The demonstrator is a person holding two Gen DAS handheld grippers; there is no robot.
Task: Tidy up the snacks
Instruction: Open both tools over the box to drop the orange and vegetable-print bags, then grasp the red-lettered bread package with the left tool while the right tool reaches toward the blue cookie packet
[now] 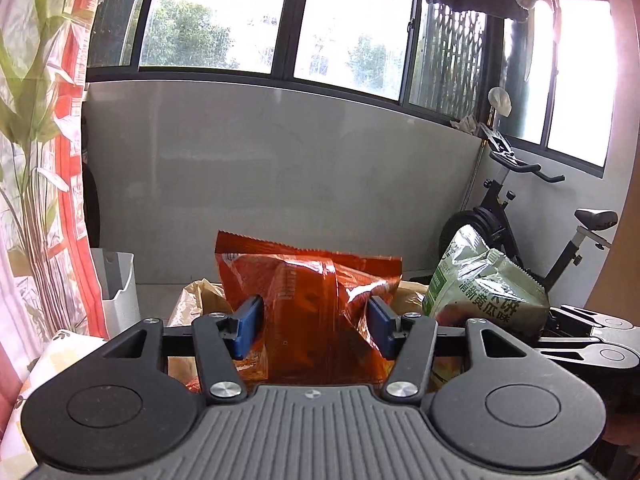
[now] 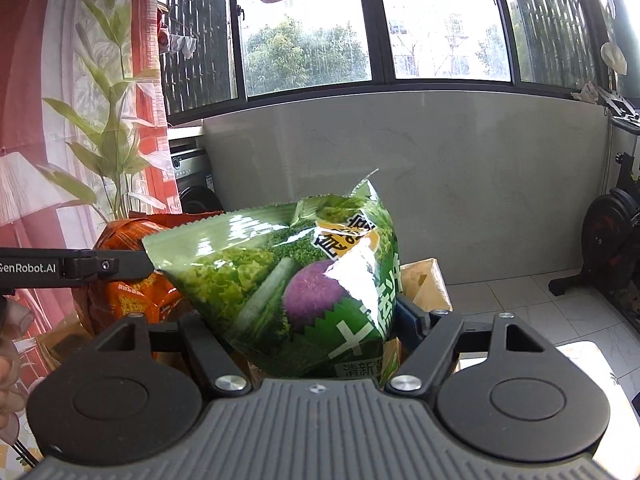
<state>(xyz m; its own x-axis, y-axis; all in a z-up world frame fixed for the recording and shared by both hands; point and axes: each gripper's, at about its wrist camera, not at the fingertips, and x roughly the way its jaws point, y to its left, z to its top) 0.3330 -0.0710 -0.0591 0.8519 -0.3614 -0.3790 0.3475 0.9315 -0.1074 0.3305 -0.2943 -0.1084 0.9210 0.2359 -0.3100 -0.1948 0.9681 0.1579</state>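
An orange snack bag (image 1: 304,280) stands upright between the blue pads of my left gripper (image 1: 316,322), which press its sides in. Beneath it is an open brown cardboard box (image 1: 408,296). A green snack bag (image 2: 296,276) with pictured vegetables fills my right gripper (image 2: 308,320). Its right finger (image 2: 408,314) lies against the bag's edge and the left finger is hidden behind it. The green bag (image 1: 480,292) hangs just right of the orange one, over the box flap (image 2: 428,280). From the right wrist view the orange bag (image 2: 132,236) sits to the left, behind the left gripper's side (image 2: 100,266).
A white bin (image 1: 118,292) stands left of the box by a red patterned curtain (image 1: 40,160). An exercise bike (image 1: 520,216) is at the right on the tiled floor (image 2: 560,304). A grey low wall (image 1: 280,168) under the windows lies ahead. A washing machine (image 2: 192,184) sits behind the curtain.
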